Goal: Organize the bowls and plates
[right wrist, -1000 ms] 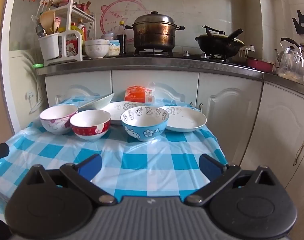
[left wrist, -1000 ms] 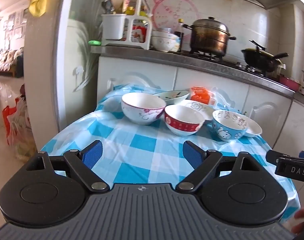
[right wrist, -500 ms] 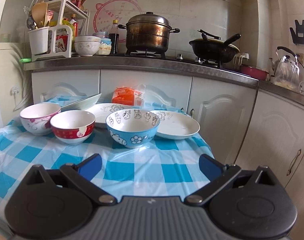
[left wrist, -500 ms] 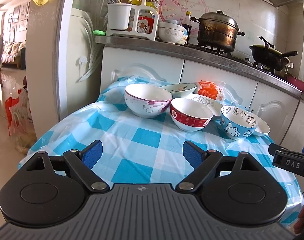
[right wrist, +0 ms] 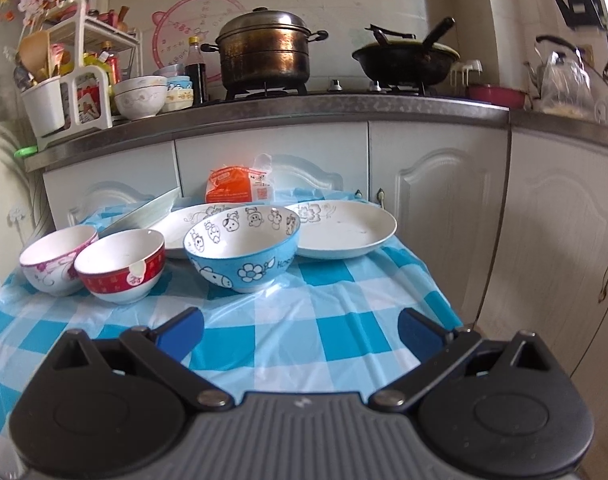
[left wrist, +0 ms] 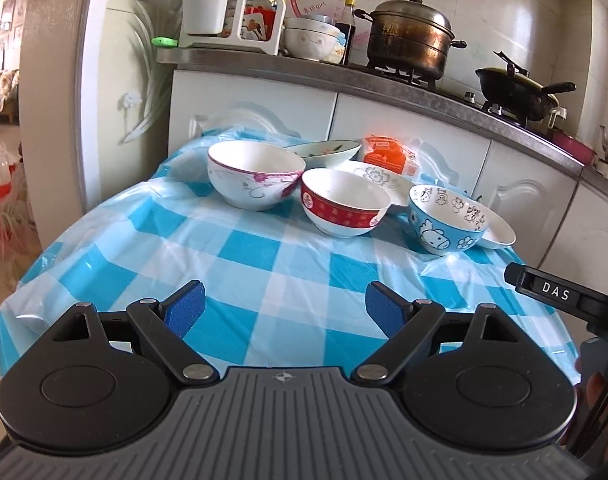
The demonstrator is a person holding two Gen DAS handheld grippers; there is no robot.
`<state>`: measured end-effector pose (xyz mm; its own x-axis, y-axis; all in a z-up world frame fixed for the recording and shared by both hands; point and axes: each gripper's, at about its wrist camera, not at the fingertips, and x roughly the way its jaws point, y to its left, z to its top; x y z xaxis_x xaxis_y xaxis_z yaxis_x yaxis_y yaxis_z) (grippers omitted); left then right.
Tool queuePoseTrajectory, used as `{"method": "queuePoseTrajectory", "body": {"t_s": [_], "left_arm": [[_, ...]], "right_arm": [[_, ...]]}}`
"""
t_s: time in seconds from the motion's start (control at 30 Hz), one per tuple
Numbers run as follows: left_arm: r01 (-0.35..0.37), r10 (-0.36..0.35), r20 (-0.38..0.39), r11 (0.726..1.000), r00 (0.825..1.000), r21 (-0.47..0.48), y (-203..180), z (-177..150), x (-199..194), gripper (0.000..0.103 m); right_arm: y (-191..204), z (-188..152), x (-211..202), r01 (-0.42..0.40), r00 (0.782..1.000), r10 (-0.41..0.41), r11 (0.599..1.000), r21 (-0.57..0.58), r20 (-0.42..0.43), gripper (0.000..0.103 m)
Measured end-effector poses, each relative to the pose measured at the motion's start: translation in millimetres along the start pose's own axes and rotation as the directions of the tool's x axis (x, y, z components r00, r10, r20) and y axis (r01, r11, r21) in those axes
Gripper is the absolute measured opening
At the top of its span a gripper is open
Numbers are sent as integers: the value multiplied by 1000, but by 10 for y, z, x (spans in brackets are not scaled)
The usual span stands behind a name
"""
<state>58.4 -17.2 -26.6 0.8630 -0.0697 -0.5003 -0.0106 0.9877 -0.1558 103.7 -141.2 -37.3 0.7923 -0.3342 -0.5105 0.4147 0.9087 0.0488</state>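
1. Bowls fill the left wrist view: a white bowl with pink flowers (left wrist: pixel 255 174), a red-banded bowl (left wrist: pixel 344 208) and a blue cartoon bowl (left wrist: pixel 446 220) stand in a row on the blue checked tablecloth (left wrist: pixel 263 264). Behind them a flowered plate (left wrist: pixel 378 176) is mostly covered by the red-banded bowl, and a second white plate (left wrist: pixel 500 234) shows only as a sliver past the blue bowl. A tilted dish (left wrist: pixel 324 150) peeks over the pink-flowered bowl, with an orange packet (left wrist: pixel 388 154) beside it.
2. The left gripper (left wrist: pixel 283 308) hangs over the near cloth, its blue pads wide apart with nothing between them. At the right edge only a black part of the right gripper (left wrist: pixel 556 292) marked DAS is in frame; its fingers are cut off.
3. From the right wrist view the right gripper (right wrist: pixel 299 330) is spread wide and empty, well short of the blue cartoon bowl (right wrist: pixel 243 248). The red-banded bowl (right wrist: pixel 119 266) partly covers the pink-flowered bowl (right wrist: pixel 51 264). The white plate (right wrist: pixel 352 230) lies open to view, while the flowered plate (right wrist: pixel 191 216) is largely hidden behind the blue bowl, and the tilted dish (right wrist: pixel 143 210) shows edge-on.
4. On the counter (right wrist: pixel 304 106) behind are a lidded steel pot (right wrist: pixel 267 52), a black wok (right wrist: pixel 404 60) and stacked bowls (right wrist: pixel 141 96).
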Motion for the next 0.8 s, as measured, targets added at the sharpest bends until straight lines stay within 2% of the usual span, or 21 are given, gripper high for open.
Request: {"method": "queuePoseTrajectory", "body": {"t_s": [0.27,0.5,0.67,0.8], "left_arm": [[14,-16,-69,1000,998,-24,-21,59,110,103],[35,-36,-60,999,998,-10,-79,221,204,103],[104,-104,-33,995,994,-8,-218,489,269,103],[176,-175,-29,984,984,11,-425,744,376,103]], "right_arm": [[-392,138,163,-11,1000,10,994,109,14,102],[-778,325,426,-13,1000,9,974,227,18,102],[-1033,476,648,-46,999,39,944,327,29,102],[-1222,575,865,-94,996,85,909,405,39,102]]}}
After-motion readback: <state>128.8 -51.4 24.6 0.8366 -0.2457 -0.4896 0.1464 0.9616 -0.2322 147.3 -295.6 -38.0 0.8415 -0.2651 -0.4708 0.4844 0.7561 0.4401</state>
